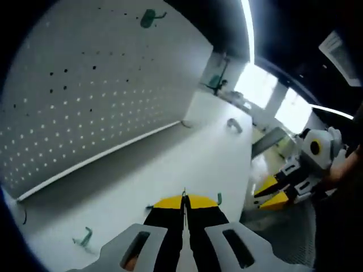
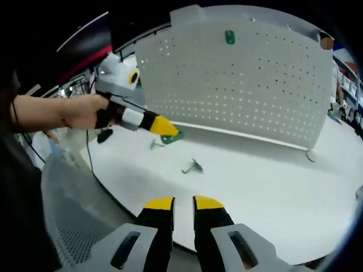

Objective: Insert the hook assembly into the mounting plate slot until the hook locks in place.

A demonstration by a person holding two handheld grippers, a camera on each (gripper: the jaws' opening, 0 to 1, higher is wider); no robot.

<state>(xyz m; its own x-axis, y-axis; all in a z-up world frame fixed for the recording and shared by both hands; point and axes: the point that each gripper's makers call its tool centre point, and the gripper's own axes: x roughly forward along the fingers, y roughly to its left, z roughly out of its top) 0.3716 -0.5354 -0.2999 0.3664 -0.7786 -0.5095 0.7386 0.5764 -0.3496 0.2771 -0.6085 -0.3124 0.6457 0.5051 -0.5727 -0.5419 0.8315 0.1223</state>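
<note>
A white table (image 2: 266,187) stood before an upright perforated pegboard (image 2: 244,73), with bright windows far behind. One green hook (image 2: 229,37) was already hung high on the board, and loose hooks lay on the table: one near the middle (image 2: 193,166), another (image 2: 156,144) closer to the left gripper.

The left gripper (image 2: 165,129), held in a person's hand (image 2: 85,111), had its jaws closed on a green hook (image 2: 174,136) just above the table, near the board's foot. The right gripper (image 2: 183,203) hung back over the near edge, jaws narrowly parted and empty.

I judged the pick-up done and the carry not yet begun. The next move would call for raising that hook to the board, lining its prongs with the holes and pressing in until it seated.
</note>
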